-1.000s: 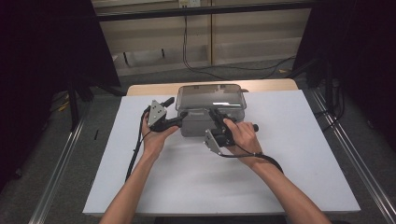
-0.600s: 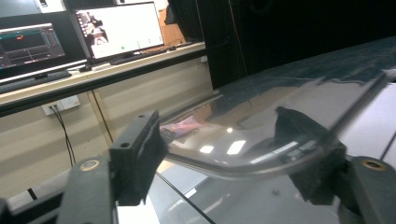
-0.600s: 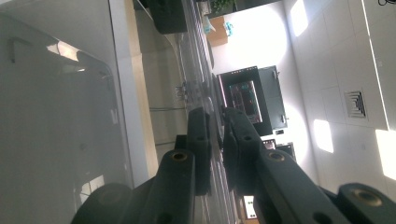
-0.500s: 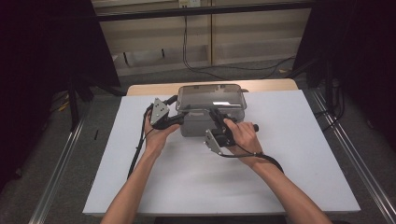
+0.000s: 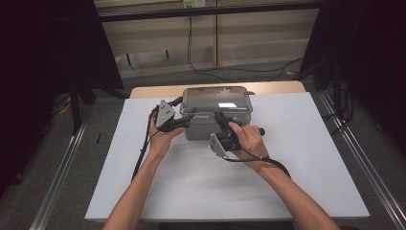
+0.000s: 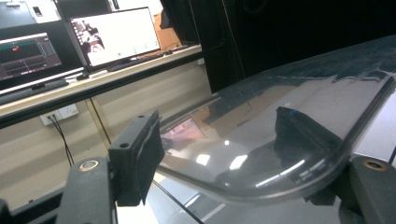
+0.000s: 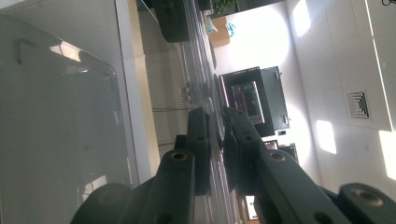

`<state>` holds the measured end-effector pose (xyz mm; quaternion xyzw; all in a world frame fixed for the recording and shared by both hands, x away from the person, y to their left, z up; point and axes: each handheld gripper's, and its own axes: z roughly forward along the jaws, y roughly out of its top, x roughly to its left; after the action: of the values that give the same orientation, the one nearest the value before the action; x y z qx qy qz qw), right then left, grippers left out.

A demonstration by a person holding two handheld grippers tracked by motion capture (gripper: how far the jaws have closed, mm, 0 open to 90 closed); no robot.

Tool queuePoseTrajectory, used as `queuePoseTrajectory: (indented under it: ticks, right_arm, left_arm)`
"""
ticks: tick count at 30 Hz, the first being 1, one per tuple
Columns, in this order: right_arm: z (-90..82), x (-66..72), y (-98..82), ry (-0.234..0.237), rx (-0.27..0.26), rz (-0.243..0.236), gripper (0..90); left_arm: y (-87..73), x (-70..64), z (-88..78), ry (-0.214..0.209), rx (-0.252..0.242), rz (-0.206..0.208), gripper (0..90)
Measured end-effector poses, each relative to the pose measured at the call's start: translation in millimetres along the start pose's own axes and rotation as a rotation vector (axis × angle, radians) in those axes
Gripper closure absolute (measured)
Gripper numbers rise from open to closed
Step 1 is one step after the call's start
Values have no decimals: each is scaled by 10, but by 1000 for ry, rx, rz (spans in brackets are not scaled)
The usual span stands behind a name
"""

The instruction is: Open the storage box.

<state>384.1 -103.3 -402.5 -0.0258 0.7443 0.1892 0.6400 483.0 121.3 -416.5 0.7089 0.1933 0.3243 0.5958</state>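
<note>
Both forearms come in from the near edge of the white table point(image 5: 297, 158) and slant inward to its far middle. The right gripper point(image 5: 221, 120) is held by a hand curled over its body, its jaws pinched on the front rim of the clear lid point(image 5: 216, 99). The left gripper point(image 5: 184, 120) lies level, pointing right at the lid's near left corner; its jaws have just been opening and stand spread around that corner. The lid sits on a grey box point(image 5: 203, 130) at the table's far edge.
</note>
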Motion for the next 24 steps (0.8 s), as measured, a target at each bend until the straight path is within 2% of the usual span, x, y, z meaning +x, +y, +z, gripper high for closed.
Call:
queuePoseTrajectory:
  ticks: [5, 7, 11, 12, 13, 15, 18, 19, 22, 24]
  right_arm:
    - [-2, -5, -6, 0, 0, 3, 810]
    - [-7, -13, -8, -3, 1, 7, 807]
    - [-5, -35, -21, -8, -2, 37, 776]
    - [-4, -43, -35, -6, -10, 66, 750]
    - [-4, -43, -35, -6, -10, 66, 750]
    - [1, -88, -63, -4, -21, 109, 688]
    - [5, -138, -107, 14, -29, 189, 654]
    - [5, -138, -107, 14, -29, 189, 654]
    - [14, -175, -178, 29, -32, 269, 574]
    - [18, -188, -214, 36, -29, 305, 539]
  left_arm:
    - [-1, -24, 31, -5, -6, 14, 376]
    - [1, -9, 26, 7, -7, 13, 407]
    - [-5, 41, 13, 18, -1, 10, 440]
    - [0, 58, 3, 19, 6, 16, 448]
    - [0, 58, 3, 19, 6, 16, 451]
    - [5, 62, 1, 18, 8, 17, 458]
    - [18, 62, 7, 17, 14, 18, 465]
    - [18, 62, 7, 17, 14, 18, 465]
    - [30, 77, 10, 13, 16, 19, 470]
    - [39, 82, 11, 12, 19, 19, 476]
